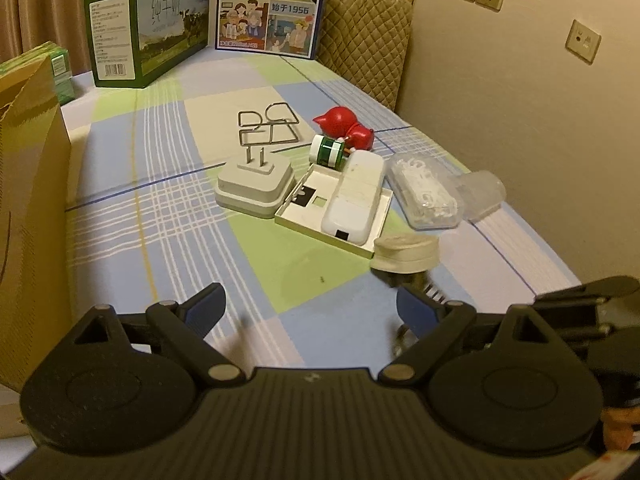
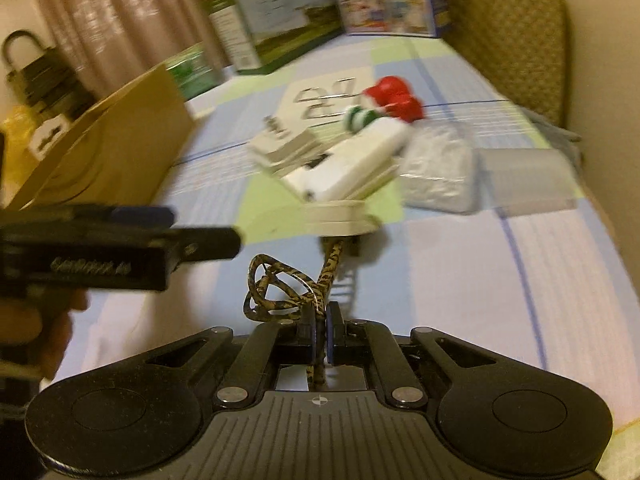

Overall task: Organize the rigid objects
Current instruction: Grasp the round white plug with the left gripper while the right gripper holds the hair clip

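Green milk carton (image 1: 148, 28): "TERUN", "纯牛奶"; blue carton (image 1: 272, 4): "从小喝的奶", "始于1956".

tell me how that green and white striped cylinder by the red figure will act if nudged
The striped cylinder lies on its side, so it would probably roll. It looks small and likely light. The red figure right behind it might stop it.

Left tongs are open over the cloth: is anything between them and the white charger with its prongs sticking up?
Nothing visible. Bare checked cloth lies between the left tongs and the white charger; the white tray sits beside it, off that line.
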Motion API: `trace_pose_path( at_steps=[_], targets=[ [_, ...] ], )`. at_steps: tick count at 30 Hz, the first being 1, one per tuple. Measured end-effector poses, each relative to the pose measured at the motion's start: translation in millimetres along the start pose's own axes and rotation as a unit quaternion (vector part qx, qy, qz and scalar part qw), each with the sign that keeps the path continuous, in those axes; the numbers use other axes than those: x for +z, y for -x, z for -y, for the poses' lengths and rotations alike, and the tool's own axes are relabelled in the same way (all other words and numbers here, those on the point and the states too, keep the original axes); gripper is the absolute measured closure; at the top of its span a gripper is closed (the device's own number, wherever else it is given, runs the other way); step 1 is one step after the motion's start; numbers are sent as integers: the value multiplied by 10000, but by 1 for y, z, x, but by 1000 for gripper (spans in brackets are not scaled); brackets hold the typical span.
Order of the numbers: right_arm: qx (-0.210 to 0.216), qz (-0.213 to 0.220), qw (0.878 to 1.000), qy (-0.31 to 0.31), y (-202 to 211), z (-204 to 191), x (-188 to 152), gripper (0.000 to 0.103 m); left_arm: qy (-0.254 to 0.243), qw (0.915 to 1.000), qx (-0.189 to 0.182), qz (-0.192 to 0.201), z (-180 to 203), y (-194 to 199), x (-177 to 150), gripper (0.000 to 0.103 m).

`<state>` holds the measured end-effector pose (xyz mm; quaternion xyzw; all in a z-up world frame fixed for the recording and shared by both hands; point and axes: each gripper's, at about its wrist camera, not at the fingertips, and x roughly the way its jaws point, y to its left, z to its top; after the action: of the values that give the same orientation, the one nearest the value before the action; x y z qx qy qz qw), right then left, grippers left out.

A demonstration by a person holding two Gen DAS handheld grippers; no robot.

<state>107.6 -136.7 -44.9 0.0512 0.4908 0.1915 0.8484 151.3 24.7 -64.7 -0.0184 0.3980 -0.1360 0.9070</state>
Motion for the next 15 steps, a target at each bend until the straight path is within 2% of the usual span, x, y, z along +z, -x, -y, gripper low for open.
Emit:
trace_pose_path(
  at_steps=[3, 9, 15],
  targets=[
    [26, -51, 9997, 227, 1, -8, -3, 102, 8, 10000, -58, 5, 1, 1, 0, 13],
    [-447, -23, 9990, -4, 16, 0, -4, 102, -151, 9998, -150, -3, 12, -5, 2, 14],
    [-988, 230, 9945, -257, 33, 10, -8, 102, -401, 9988, -290, 4, 30, -23, 6, 21]
  ],
)
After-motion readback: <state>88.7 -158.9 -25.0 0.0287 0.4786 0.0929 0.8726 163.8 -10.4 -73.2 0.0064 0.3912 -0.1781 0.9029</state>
